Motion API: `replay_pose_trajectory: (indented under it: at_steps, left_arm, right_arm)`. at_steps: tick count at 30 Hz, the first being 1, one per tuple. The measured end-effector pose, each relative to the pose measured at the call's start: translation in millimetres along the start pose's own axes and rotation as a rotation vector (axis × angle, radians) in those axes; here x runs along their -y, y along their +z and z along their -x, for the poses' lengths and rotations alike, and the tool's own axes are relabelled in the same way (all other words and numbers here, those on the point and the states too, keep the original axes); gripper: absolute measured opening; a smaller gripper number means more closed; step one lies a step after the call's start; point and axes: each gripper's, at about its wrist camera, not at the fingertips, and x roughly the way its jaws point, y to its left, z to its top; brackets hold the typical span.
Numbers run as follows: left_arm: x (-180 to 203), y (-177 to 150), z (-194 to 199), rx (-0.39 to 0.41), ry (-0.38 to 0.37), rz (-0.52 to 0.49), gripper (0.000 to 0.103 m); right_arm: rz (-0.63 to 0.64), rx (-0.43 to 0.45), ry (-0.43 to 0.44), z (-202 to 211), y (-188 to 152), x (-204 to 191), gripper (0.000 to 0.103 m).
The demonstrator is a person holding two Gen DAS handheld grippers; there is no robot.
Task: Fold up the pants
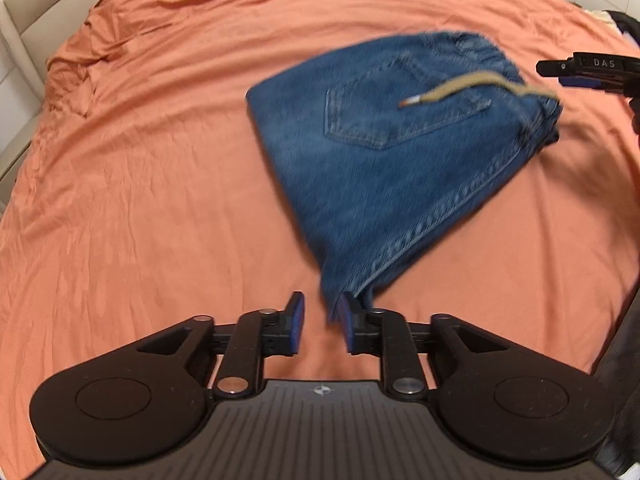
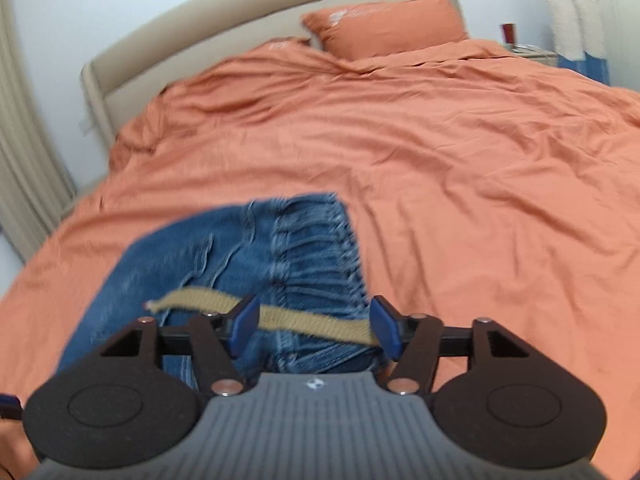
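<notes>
Blue jeans (image 1: 384,152) lie folded into a compact bundle on the orange bed sheet (image 1: 140,160), back pocket up, with a tan drawstring (image 1: 460,90) lying across them. My left gripper (image 1: 322,324) is open and empty, its right fingertip just at the bundle's near corner. My right gripper (image 2: 316,326) is open above the waistband end of the jeans (image 2: 240,248), with the drawstring (image 2: 280,318) running between its fingers, not gripped. The right gripper also shows at the right edge of the left wrist view (image 1: 576,70).
The bed has a beige headboard (image 2: 240,24) and an orange pillow (image 2: 384,24) at the far end. A nightstand (image 2: 532,54) with small items stands at the far right. A dark object (image 1: 624,320) is at the bed's right edge.
</notes>
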Motion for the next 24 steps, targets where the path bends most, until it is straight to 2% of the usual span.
replay_pose_trajectory:
  at_steps: [2, 5, 10, 15, 19, 22, 23, 24]
  left_arm:
    - [-1, 9, 0, 0.016, -0.009, 0.005, 0.039]
    - [-12, 23, -12, 0.036, -0.042, 0.055, 0.044]
    - [-49, 43, -31, 0.097, -0.143, 0.274, 0.058]
    - [-89, 52, -69, 0.105, -0.245, 0.512, 0.059]
    - [-111, 46, -100, 0.105, -0.312, 0.645, 0.059]
    - [-120, 34, -122, 0.094, -0.401, 0.728, 0.058]
    - [-121, 31, -127, 0.093, -0.421, 0.750, 0.058]
    - [-123, 27, -132, 0.104, -0.446, 0.779, 0.058]
  right_arm:
    - [-0.067, -0.002, 0.000, 0, 4, 13, 0.064]
    - [-0.142, -0.035, 0.001, -8, 7, 28, 0.068]
    - [-0.239, -0.086, 0.078, -24, 16, 49, 0.071]
    - [-0.321, -0.177, 0.175, -58, 31, 68, 0.071]
    - [-0.363, -0.285, 0.246, -94, 31, 79, 0.071]
    - [-0.397, -0.318, 0.300, -112, 29, 83, 0.071]
    - [-0.403, -0.326, 0.317, -116, 29, 84, 0.071]
    - [-0.407, -0.333, 0.336, -120, 29, 84, 0.066]
